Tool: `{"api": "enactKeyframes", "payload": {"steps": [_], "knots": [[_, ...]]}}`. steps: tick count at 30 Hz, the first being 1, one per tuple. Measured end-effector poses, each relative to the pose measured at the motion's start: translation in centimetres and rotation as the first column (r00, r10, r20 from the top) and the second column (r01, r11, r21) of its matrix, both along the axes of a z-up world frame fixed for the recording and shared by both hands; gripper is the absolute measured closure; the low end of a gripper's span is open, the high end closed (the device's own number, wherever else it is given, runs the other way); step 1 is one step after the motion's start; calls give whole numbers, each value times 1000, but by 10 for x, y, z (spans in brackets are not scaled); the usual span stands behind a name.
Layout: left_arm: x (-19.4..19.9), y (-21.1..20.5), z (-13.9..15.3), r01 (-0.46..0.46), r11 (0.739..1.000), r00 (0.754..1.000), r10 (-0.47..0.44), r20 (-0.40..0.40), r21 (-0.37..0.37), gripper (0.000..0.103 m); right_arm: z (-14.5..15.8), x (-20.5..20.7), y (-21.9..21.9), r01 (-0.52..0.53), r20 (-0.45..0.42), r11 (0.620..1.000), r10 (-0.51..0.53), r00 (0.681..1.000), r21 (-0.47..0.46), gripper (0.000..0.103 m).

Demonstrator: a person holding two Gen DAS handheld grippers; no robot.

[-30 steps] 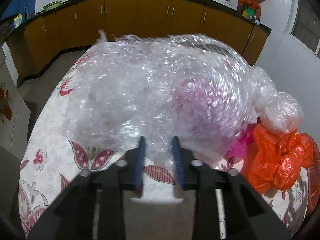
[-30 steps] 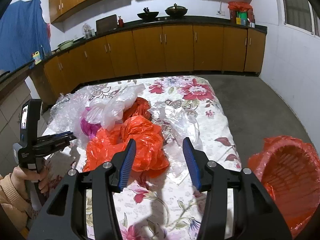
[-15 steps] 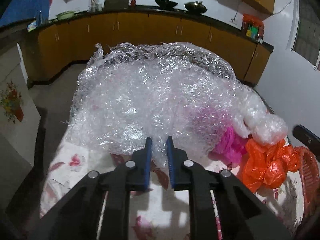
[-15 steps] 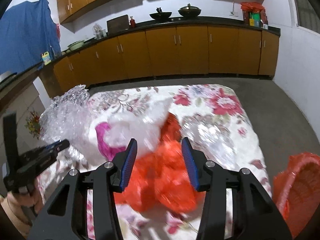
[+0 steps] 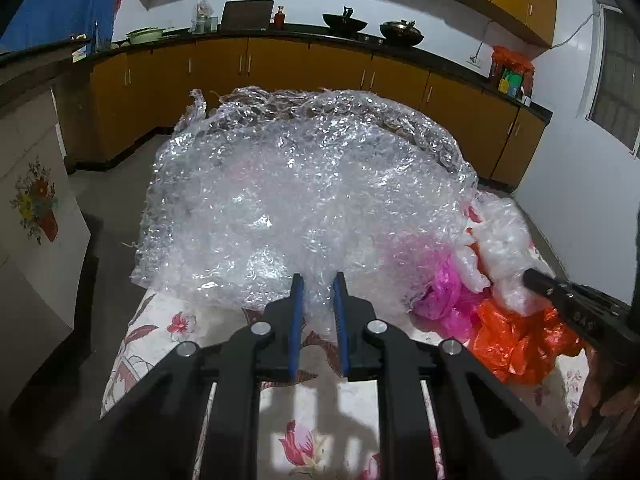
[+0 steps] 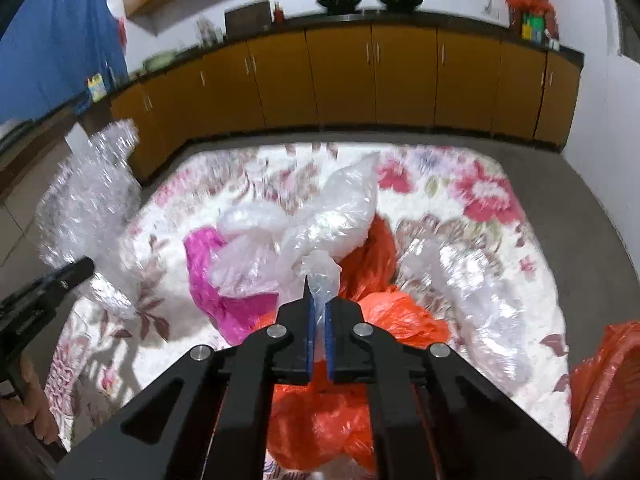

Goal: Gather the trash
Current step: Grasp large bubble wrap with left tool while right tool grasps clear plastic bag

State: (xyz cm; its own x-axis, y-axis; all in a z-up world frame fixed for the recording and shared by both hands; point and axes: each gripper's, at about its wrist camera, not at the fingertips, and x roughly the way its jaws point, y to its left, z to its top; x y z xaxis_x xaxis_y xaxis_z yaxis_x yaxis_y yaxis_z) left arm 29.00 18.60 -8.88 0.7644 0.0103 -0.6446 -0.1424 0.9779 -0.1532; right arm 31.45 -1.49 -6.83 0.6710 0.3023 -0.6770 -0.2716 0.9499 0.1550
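The table [image 6: 460, 176], under a flowered cloth, serves as the landmark; all the trash lies on it or is lifted just above it. Largest item: a sheet of bubble wrap [image 5: 304, 200], raised off the table's left end and hanging as a wide curtain, apparently so it clears the other litter. The left gripper [image 5: 318, 292] is clenched on the bottom edge of that sheet, with a fold of film pinched between its blue pads; a low edge grip suits so limp and bulky a thing. Next, the orange basket [image 6: 604, 380] stands off the table's right edge, near the holder, and is judged to be the collection point, though nothing is seen in it from here. Next, orange bags [image 6: 400, 316] lie crumpled at the table's near middle, with a second clear film [image 6: 472, 280] spread to their right and a pink bag [image 6: 224, 300] to their left. Smallest: a clear bag [image 6: 320, 232] rests on top of the orange heap, and the right gripper [image 6: 318, 312] is clamped on its twisted neck, the natural handle. Both grasps look secure. Risk noted: the hanging wrap may snag the pink bag beneath its right corner.
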Motion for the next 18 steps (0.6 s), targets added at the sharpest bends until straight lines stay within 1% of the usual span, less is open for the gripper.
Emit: {"api": "enactKeyframes", "payload": {"steps": [4,5,10,18], "knots": [[-12,-4,11,14,1000,1000,-14,26,1,87,31,-17,-19,19,83,999,-23,996,48,99],[-15,-5,14,19,1000,999,-19,33,1,87,40,-24,-26,26,108,998,-32,994,52,99],[-24,-25,33,60,998,996,-59,66,-8,87,66,-52,-56,66,168,997,-72,983,39,99],[-38,-76,59,160,987,982,-159,105,-8,87,83,-94,-111,174,208,984,-177,962,31,99]]}}
